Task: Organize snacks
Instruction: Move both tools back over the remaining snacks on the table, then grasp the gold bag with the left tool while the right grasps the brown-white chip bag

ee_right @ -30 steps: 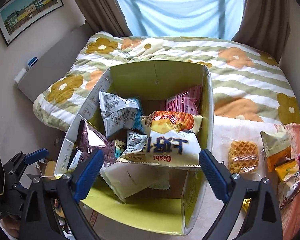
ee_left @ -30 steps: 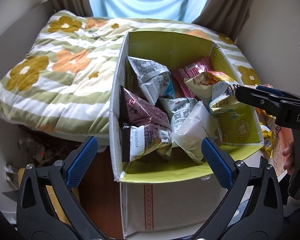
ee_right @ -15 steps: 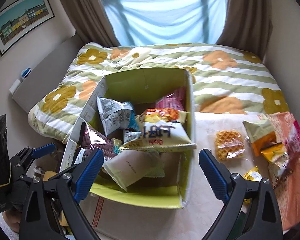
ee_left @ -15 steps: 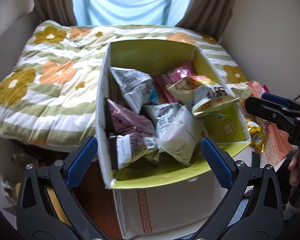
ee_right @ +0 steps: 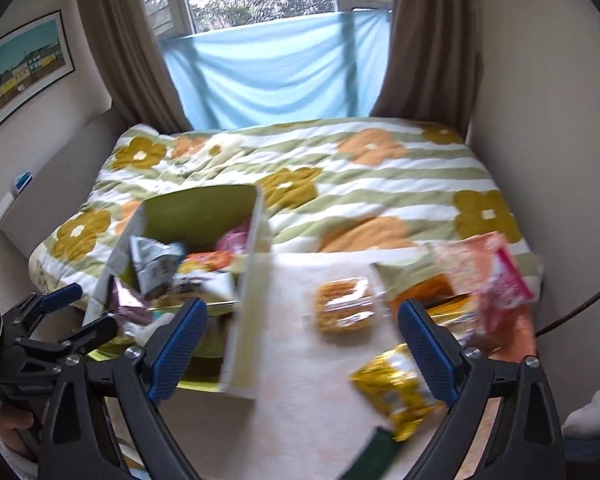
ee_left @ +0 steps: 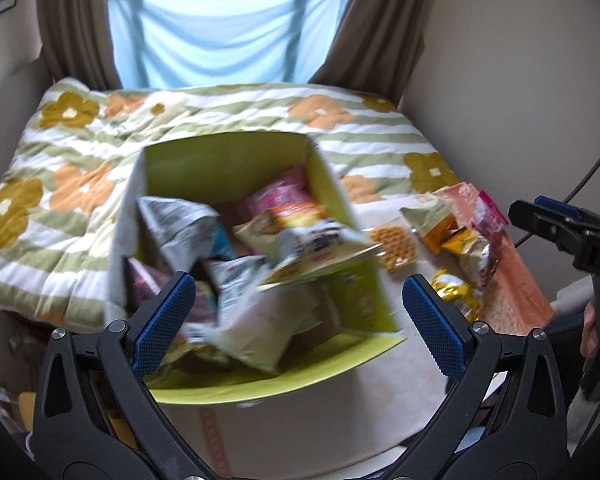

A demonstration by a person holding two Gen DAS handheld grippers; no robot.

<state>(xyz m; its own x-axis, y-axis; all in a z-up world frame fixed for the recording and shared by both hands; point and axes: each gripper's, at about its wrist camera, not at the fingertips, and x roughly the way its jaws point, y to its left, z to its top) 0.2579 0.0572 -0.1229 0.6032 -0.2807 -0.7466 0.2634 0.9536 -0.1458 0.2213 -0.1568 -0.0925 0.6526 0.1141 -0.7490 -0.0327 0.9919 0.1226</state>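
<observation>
Right wrist only: gold snack packet [ee_right: 396, 390] nearby.

Bedroom backdrop
Flowered striped quilt [ee_right: 340, 184] under a blue-sheeted window [ee_right: 268, 72], brown curtains [ee_right: 432, 40], framed harbour print [ee_right: 20, 68].

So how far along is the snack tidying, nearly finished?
Partway. The green-lined cardboard box already holds many packets. Both sets of jaws are open and empty. Left on the table: the clear-wrapped waffle pack, the gold foil packet and the pink packet, among others.
</observation>
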